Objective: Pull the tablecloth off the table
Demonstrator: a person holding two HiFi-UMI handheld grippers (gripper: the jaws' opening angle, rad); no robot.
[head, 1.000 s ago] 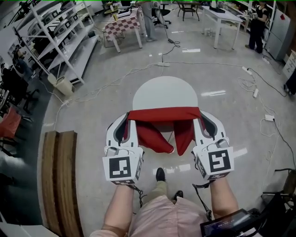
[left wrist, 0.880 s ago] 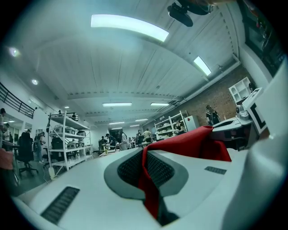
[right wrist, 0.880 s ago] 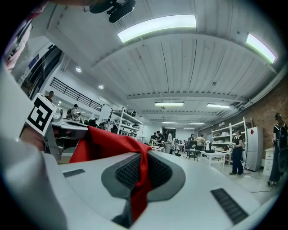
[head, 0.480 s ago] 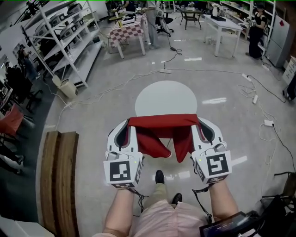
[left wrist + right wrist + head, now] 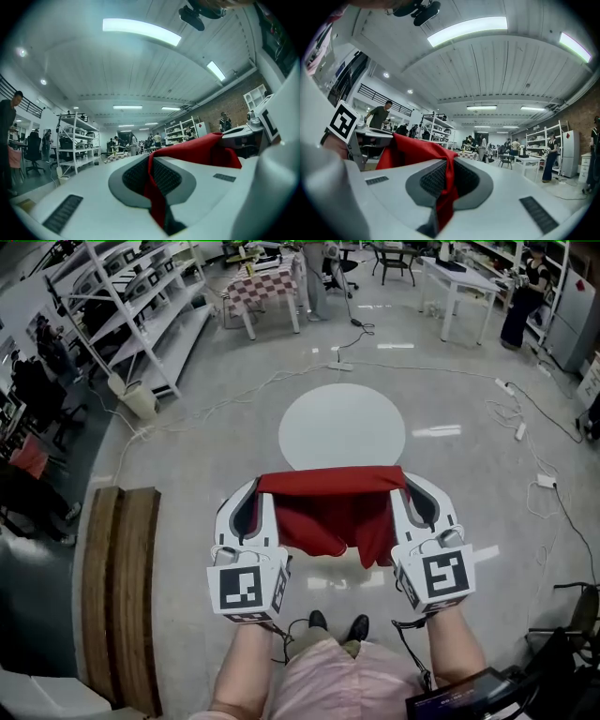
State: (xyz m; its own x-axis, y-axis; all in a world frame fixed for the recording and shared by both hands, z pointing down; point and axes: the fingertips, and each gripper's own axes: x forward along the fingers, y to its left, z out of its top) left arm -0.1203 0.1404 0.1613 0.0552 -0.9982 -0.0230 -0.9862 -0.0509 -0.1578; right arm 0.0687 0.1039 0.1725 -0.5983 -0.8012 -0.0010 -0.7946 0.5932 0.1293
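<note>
Seen from above, a person holds two white grippers side by side over a grey floor (image 5: 187,465). A red tablecloth (image 5: 333,507) stretches taut between them and hangs in folds below its top edge. The left gripper (image 5: 251,495) is closed on one corner of the cloth, and the right gripper (image 5: 418,491) is closed on the other, with red fabric pinched between the ribbed pads of each. The round white table (image 5: 342,426) stands just beyond the cloth, its top showing as a whole white disc.
</note>
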